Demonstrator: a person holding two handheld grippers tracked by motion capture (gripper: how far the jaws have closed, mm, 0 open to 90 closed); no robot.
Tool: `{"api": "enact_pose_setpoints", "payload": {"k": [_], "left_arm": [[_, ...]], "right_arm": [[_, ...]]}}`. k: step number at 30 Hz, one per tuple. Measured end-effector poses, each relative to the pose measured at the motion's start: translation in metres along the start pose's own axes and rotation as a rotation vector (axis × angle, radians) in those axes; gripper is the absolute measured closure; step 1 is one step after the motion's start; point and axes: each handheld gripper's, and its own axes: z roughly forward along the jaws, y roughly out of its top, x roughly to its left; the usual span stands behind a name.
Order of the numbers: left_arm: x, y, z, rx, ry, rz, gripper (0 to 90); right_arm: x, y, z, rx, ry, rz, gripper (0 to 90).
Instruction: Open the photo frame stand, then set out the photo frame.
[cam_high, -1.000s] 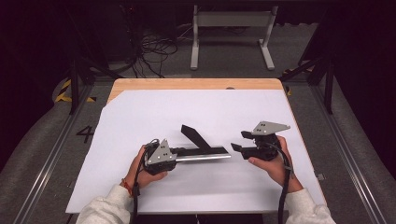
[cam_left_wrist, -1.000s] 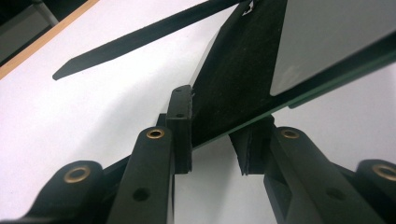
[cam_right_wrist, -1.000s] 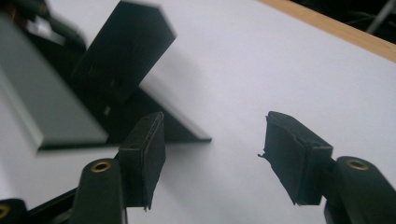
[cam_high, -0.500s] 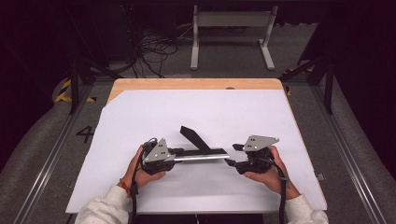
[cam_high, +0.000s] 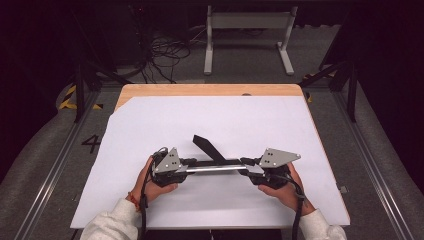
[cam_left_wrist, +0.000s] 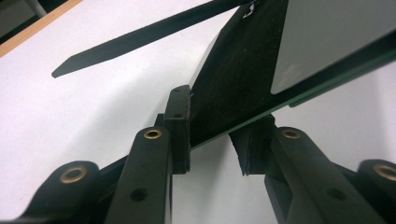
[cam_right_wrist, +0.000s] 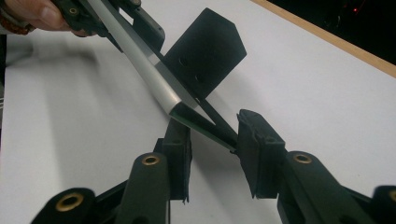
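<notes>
White paper covered most of the desk (cam_high: 320, 200), leaving a strip of bare wood along the far edge and wide open room on every side of the work. Near the front middle of the sheet a long flat panel (cam_high: 215, 167), silvery on its face with a dark edge, was held level between the two grippers. A black flap (cam_high: 209, 148) angled away from its far side toward the back of the desk. Nothing else lay on the paper, and the front edge of the desk was just below the person's sleeves.

Both forearms came in from the near side, hands curled around the gripper bodies and facing each other. The left gripper (cam_left_wrist: 212, 149) was clamped on the left end of the panel, its pads pressed on the dark edge. The right gripper (cam_right_wrist: 212, 156) met the right end; its jaws had just been closing, with the panel's corner between them. In the right gripper view, one pad touched the panel's thin edge, while the other seemed to sit right under the silver face, though the angle made full contact hard to judge. The left hand (cam_high: 155, 182) and right hand (cam_high: 282, 187) sat low, close to the paper.
</notes>
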Motion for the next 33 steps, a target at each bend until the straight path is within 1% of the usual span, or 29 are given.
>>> {"api": "enact_pose_setpoints", "payload": {"k": [3, 5, 6, 8, 10, 16, 18, 23, 24, 27, 29, 30, 32, 33], "left_arm": [[0.001, -0.001, -0.002, -0.001, 0.004, -0.016, 68.0], [0.002, -0.001, -0.004, 0.006, 0.011, -0.011, 67.4], [0.002, -0.001, -0.005, 0.006, 0.010, -0.015, 66.9], [0.002, -0.001, -0.008, 0.008, 0.007, -0.008, 66.9], [0.003, -0.001, -0.009, 0.006, 0.009, -0.021, 67.4], [0.005, -0.002, -0.006, -0.009, -0.016, -0.022, 67.7], [0.006, -0.002, -0.006, -0.014, -0.020, -0.029, 67.7], [0.005, -0.001, -0.006, -0.025, -0.034, -0.037, 67.7], [0.005, -0.001, -0.006, -0.028, -0.039, -0.044, 67.7], [0.005, -0.001, -0.006, -0.035, -0.046, -0.047, 67.6], [0.005, -0.001, -0.006, -0.037, -0.041, -0.047, 67.5], [0.005, -0.002, -0.006, -0.043, -0.037, -0.054, 67.2], [0.006, -0.002, -0.008, -0.050, -0.020, -0.067, 66.5], [0.007, -0.002, -0.010, -0.048, -0.014, -0.067, 66.2]], "right_arm": [[0.000, -0.001, 0.000, 0.006, 0.002, -0.008, 69.6], [0.001, 0.000, 0.000, 0.006, 0.015, -0.006, 70.4], [0.001, 0.000, -0.001, 0.005, 0.018, -0.007, 70.7], [0.002, 0.000, -0.001, 0.001, 0.018, 0.000, 70.7], [0.003, 0.000, -0.002, -0.003, 0.016, 0.000, 71.2], [0.005, 0.002, -0.003, -0.006, 0.007, -0.010, 71.9], [0.006, 0.002, -0.004, -0.006, -0.004, -0.015, 72.2], [0.007, 0.001, -0.008, -0.010, -0.003, -0.017, 73.2], [0.008, 0.001, -0.009, -0.010, -0.003, -0.020, 73.4], [0.008, 0.000, -0.011, -0.021, 0.002, -0.012, 74.0], [0.009, 0.000, -0.012, -0.020, -0.002, -0.020, 75.1], [0.009, 0.000, -0.012, -0.025, 0.000, -0.016, 75.8], [0.007, 0.000, -0.013, -0.025, 0.012, -0.007, 78.8], [0.007, 0.001, -0.013, -0.030, 0.019, -0.004, 79.6]]}}
